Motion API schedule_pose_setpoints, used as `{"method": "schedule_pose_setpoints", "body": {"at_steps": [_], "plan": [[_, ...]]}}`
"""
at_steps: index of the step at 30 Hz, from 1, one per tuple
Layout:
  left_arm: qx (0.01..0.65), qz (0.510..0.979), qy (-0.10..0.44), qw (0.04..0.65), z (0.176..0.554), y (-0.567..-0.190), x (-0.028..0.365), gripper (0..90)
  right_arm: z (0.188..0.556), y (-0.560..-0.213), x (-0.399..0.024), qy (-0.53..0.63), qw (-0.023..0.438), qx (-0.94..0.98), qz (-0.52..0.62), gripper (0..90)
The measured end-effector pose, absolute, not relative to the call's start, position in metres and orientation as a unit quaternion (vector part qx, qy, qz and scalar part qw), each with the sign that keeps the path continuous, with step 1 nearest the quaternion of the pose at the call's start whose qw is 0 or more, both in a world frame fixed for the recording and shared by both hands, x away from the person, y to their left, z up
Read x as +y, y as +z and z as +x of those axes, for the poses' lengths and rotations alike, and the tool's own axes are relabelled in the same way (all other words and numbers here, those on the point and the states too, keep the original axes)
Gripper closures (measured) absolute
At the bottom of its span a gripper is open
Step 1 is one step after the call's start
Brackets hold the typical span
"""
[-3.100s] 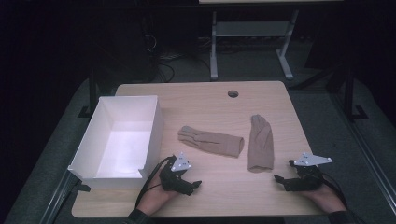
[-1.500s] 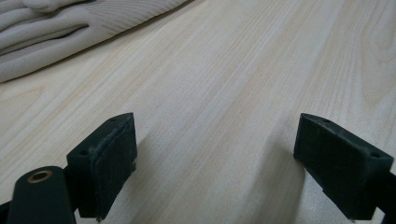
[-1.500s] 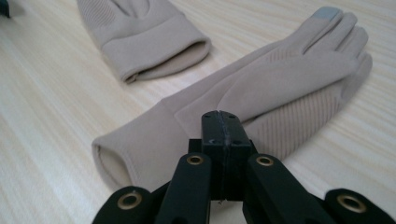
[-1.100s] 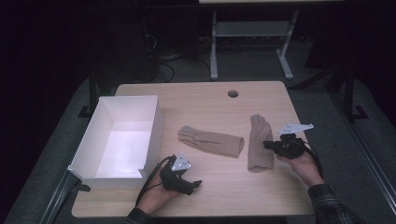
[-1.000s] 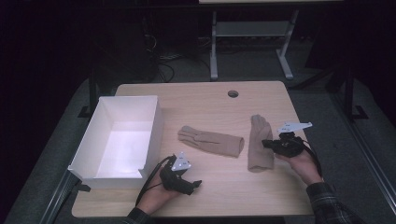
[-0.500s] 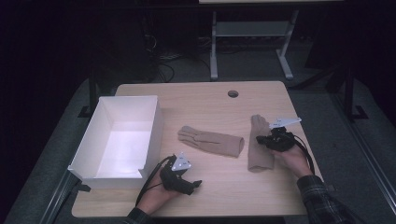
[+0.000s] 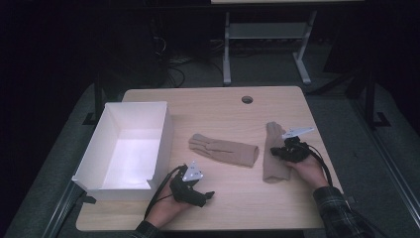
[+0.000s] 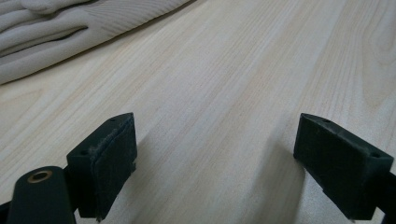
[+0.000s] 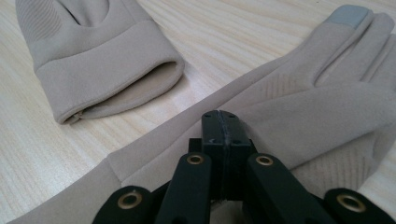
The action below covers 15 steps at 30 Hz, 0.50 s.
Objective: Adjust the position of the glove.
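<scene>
The right tool (image 7: 281,151), jaws pressed together, rests on the right beige fabric glove (image 7: 274,159) at the high view's right; the left tool (image 7: 200,195) lies lower centre. Left gripper view: jaws spread over the bare wooden table (image 8: 233,93). Right gripper view: closed pads touch the glove at centre.
</scene>
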State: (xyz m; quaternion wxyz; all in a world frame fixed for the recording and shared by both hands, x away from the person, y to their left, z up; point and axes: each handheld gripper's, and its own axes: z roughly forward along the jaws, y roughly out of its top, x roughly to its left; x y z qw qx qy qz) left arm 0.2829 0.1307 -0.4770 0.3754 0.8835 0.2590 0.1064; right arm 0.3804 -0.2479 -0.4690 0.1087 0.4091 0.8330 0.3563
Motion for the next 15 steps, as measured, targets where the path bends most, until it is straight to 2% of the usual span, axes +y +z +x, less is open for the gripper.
{"method": "schedule_pose_setpoints", "body": {"at_steps": [15], "plan": [[0.258, 0.884, 0.107, 0.375, 0.2829, -0.4769, 0.1308, 12.6, 0.3704, -0.4688, -0.2517, 0.355, 0.092, 0.839, 0.401, 90.0]]}}
